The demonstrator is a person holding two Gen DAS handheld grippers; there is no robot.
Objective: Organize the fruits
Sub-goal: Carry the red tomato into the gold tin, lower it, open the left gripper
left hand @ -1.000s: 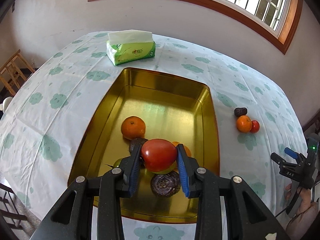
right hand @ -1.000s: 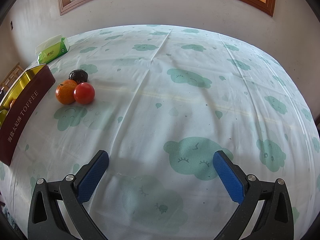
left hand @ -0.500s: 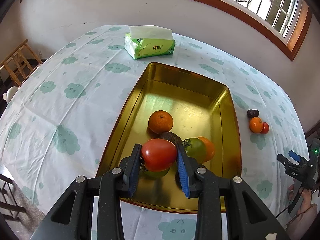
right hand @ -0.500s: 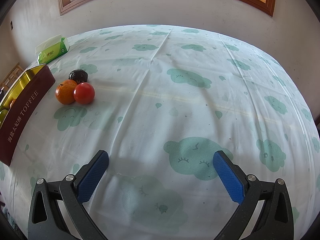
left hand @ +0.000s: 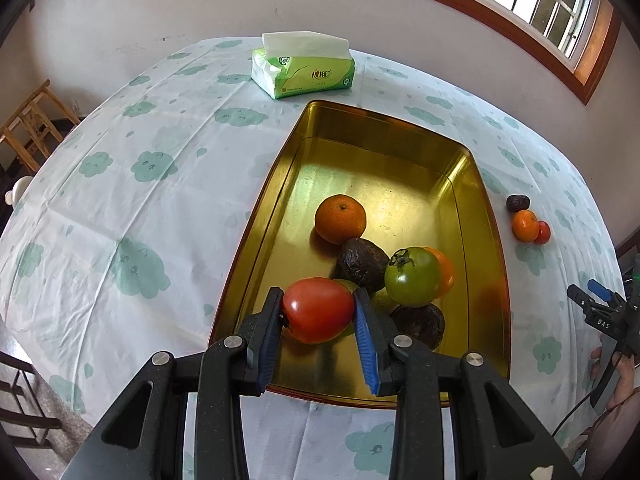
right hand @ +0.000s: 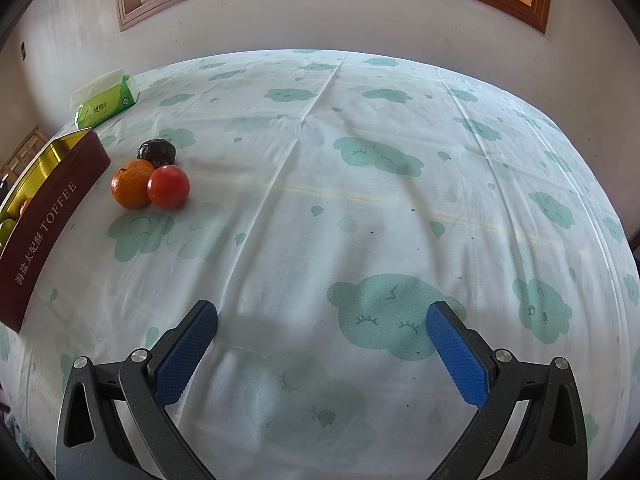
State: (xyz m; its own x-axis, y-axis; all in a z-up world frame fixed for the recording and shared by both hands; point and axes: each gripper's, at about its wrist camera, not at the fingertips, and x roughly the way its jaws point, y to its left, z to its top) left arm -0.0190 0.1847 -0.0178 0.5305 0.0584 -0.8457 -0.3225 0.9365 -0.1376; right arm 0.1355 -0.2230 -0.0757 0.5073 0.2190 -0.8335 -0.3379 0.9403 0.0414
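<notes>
Since the earlier frame the left gripper (left hand: 318, 314) has slid toward the left of the gold tin (left hand: 490, 216), carrying the red tomato (left hand: 318, 310), likely seeking bare floor beside the piled fruit. Its pads are clenched on the tomato, low center frame. Right gripper (right hand: 322, 344) hangs spread wide, holding nothing, over the tablecloth (right hand: 360, 200).

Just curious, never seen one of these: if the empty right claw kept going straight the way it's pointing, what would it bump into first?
Probably just the tablecloth. The open right claw has nothing between or ahead of it.
</notes>
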